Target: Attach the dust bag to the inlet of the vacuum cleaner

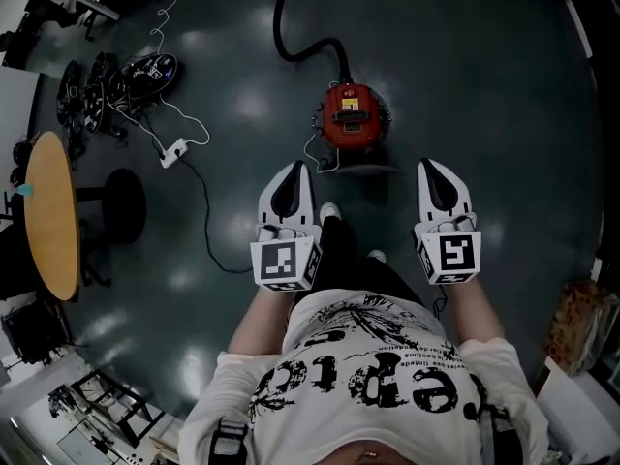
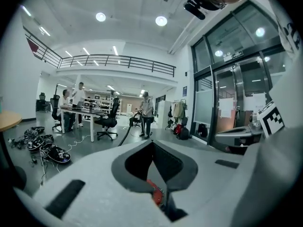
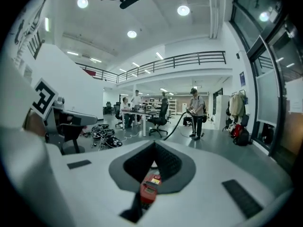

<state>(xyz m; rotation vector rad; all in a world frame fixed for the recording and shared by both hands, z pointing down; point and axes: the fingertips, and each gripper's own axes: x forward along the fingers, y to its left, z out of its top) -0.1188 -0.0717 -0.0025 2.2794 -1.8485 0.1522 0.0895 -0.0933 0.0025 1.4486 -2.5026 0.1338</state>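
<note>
A red canister vacuum cleaner (image 1: 354, 114) stands on the dark floor ahead of the person's feet, with its black hose (image 1: 308, 46) curling away toward the top. No dust bag shows in any view. My left gripper (image 1: 294, 167) and right gripper (image 1: 428, 163) are held side by side high over the floor, on either side of the vacuum and nearer to me than it. Both have their jaws together with nothing between them. In the left gripper view a sliver of the vacuum cleaner (image 2: 155, 196) shows below the left gripper (image 2: 152, 144). The right gripper (image 3: 154, 145) frames the vacuum cleaner (image 3: 148, 189) the same way.
A round wooden table (image 1: 50, 216) stands at the left, with a heap of cables and gear (image 1: 107, 83) and a white power strip (image 1: 172, 151) on the floor beyond it. Boxes (image 1: 579, 323) sit at the right edge. People work at a distant desk (image 2: 78, 109); another person (image 3: 195, 111) holds a hose.
</note>
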